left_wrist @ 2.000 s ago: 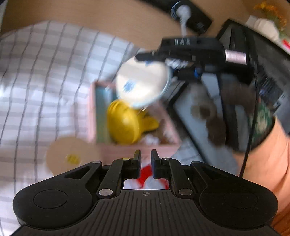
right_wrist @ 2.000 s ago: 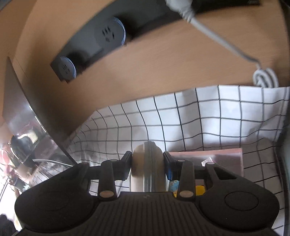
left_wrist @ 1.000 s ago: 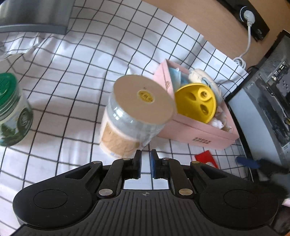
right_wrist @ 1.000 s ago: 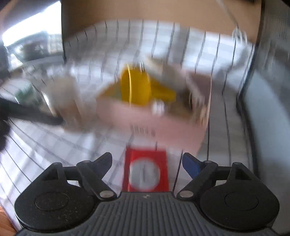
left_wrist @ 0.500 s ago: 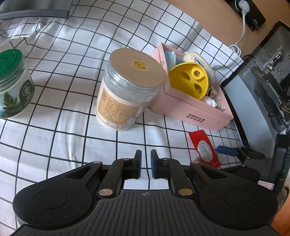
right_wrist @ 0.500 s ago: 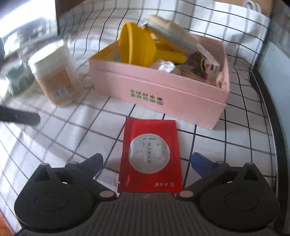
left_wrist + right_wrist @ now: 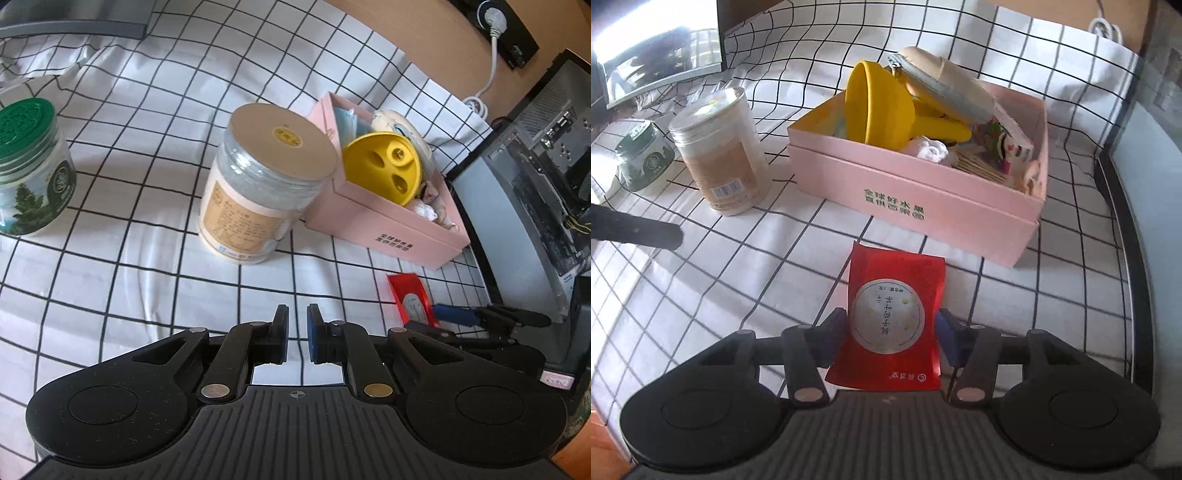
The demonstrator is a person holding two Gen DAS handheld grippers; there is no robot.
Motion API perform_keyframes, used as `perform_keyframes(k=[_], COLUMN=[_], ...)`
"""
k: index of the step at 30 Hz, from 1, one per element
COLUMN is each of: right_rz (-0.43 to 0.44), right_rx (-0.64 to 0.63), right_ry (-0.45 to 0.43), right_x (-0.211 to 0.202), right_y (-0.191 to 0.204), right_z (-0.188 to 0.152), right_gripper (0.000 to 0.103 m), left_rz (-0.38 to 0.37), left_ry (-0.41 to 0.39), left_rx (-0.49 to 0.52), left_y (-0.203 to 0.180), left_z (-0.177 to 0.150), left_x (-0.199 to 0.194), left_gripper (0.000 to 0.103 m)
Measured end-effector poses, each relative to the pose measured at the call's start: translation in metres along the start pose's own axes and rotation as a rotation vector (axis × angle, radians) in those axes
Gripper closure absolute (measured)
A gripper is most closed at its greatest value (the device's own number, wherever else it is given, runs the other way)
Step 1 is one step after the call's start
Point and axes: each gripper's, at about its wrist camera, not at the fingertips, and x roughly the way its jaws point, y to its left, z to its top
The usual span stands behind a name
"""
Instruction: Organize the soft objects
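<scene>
Packet (image 7: 894, 321), red and flat on the desk (image 7: 701, 280), lies between my right gripper (image 7: 891, 334)'s parted fingers, near the pink box (image 7: 923, 199); my left gripper (image 7: 296, 334) is nearly together, empty.

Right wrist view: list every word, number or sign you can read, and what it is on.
"全球好水果": pink box, front wall; the line below is unclear.
Red packet: upside-down Chinese print, unreadable.
Jar: barcode, digits too small.
Green jar: round logo, blurred.
</scene>
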Motion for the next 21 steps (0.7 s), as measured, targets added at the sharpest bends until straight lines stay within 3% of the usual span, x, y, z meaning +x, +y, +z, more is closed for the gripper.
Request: perform_keyframes(k=[5, 8, 13, 17, 21], right_rz=[0.003, -0.011, -0.087, -0.076, -0.011], right_rx=[0.025, 0.003, 0.018, 0.106, 0.209], right_ry=[-0.041, -0.136, -0.309, -0.321, -0.212], right_x=[-0.038, -0.073, -0.117, -0.102, -0.044], right_y=[-0.005, -0.003, -0.014, -0.036, -0.056], right_z=[-0.002, 0.012, 0.065, 0.11, 0.139], right_gripper=[0.051, 0.051, 0.049, 0.049, 0.049], left_rz=[-0.024, -0.035, -0.036, -0.034, -0.016], left_ry=[0.004, 0.004, -0.005, -0.034, -0.047], left_rx=[0.009, 0.014, 0.022, 0.006, -0.02], left_y=[-0.003, -0.005, -0.004, 0.004, 0.018], left_z=[0.002, 0.002, 0.005, 0.004, 0.0], left_x=[0.002, 0.002, -0.002, -0.012, -0.023], left_gripper=[0.092, 0.092, 0.092, 0.092, 0.092])
